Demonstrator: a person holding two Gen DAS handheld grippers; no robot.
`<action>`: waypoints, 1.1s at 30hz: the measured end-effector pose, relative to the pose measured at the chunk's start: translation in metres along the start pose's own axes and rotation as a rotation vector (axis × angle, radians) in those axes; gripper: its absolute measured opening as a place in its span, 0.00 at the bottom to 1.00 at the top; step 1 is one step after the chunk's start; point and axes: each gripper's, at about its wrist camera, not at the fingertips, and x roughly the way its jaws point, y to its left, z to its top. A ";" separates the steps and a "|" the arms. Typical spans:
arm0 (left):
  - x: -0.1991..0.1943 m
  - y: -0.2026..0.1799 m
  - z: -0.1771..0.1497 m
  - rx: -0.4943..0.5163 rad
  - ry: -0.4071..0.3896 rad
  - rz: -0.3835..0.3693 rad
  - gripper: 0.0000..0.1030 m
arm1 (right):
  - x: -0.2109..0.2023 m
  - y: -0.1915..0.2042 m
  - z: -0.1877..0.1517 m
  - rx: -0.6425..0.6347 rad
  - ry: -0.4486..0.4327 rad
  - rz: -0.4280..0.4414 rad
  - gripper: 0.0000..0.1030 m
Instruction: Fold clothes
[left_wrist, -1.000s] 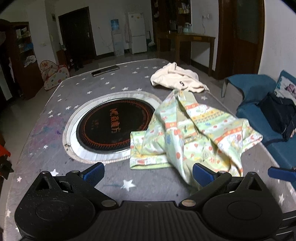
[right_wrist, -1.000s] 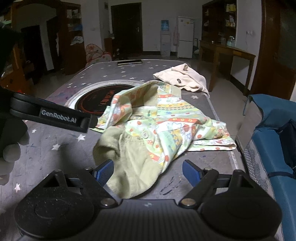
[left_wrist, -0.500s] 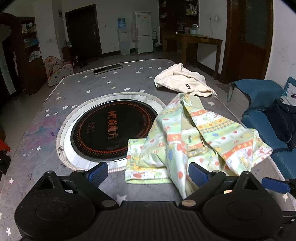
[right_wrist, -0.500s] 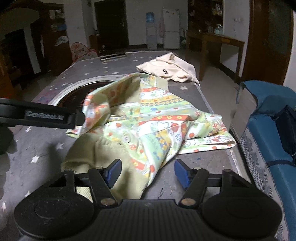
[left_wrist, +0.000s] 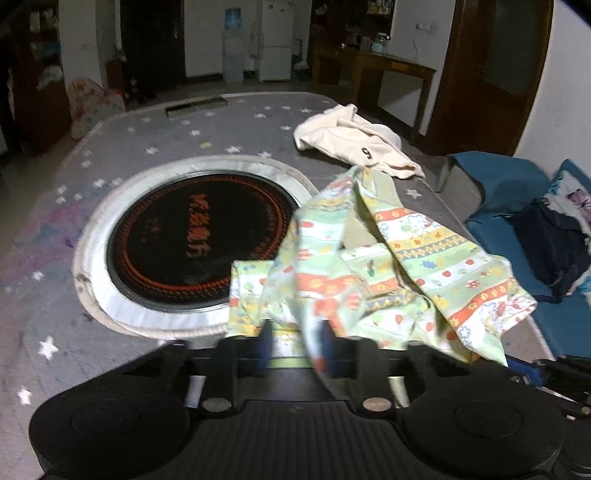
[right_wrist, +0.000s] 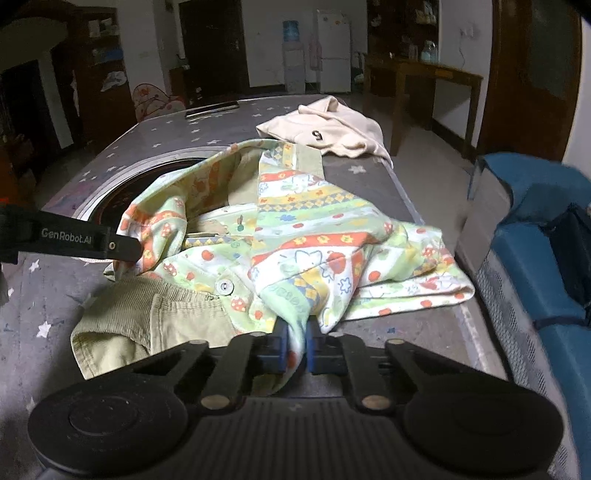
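A crumpled green patterned shirt (left_wrist: 399, 266) with orange, yellow and white bands lies on the right side of the grey star-print table (left_wrist: 122, 147). My left gripper (left_wrist: 295, 347) is shut on its near-left edge. In the right wrist view my right gripper (right_wrist: 295, 341) is shut on a fold of the same shirt (right_wrist: 317, 236) at its near hem. The shirt's olive corduroy lining (right_wrist: 147, 317) shows to the left. The left gripper's finger (right_wrist: 74, 240) reaches in from the left.
A cream garment (left_wrist: 354, 144) lies at the far right of the table. A round black cooktop (left_wrist: 199, 240) with a white rim is set in the table's middle. A blue sofa (left_wrist: 517, 229) with a dark bag (left_wrist: 550, 247) stands right of the table.
Both grippers were open and have closed on the shirt's near edge. Both moved forward onto the fabric, and the shirt is bunched and lifted slightly at the pinched spots.
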 end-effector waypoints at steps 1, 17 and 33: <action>-0.002 0.001 -0.001 0.004 -0.003 -0.005 0.09 | -0.004 0.001 0.000 -0.006 -0.007 0.007 0.05; -0.061 0.038 -0.027 0.045 -0.037 -0.005 0.06 | -0.078 0.020 -0.014 -0.134 -0.045 0.184 0.05; -0.007 0.000 0.005 0.120 -0.016 0.030 0.33 | -0.080 0.022 -0.037 -0.198 0.002 0.216 0.05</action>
